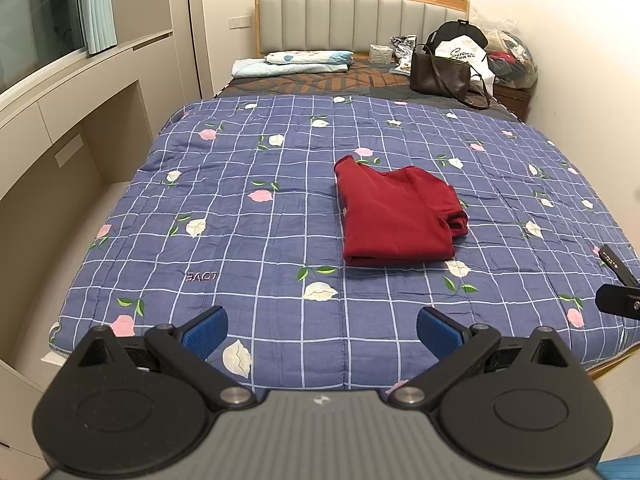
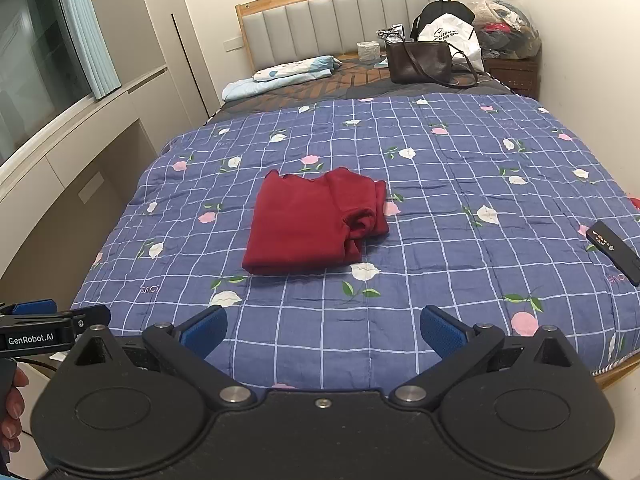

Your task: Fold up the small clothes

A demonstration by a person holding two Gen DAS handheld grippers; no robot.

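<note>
On the blue checked quilt (image 1: pixel 248 240), near the middle of the bed, lies the red garment (image 1: pixel 394 216), folded into a rough rectangle with a sleeve or hem bunched along its right edge. It sits flat and apart from everything else, likely so both tools can reach it from the foot of the bed. The left gripper (image 1: pixel 322 332) hangs over the near edge with its blue pads spread wide and nothing between them; the right gripper (image 2: pixel 323 330) does likewise, released and empty. A black remote (image 2: pixel 614 250) rests well to the right, and a brown handbag (image 2: pixel 418 62) stands by the headboard (image 2: pixel 340 20), clear of the work area.
</note>
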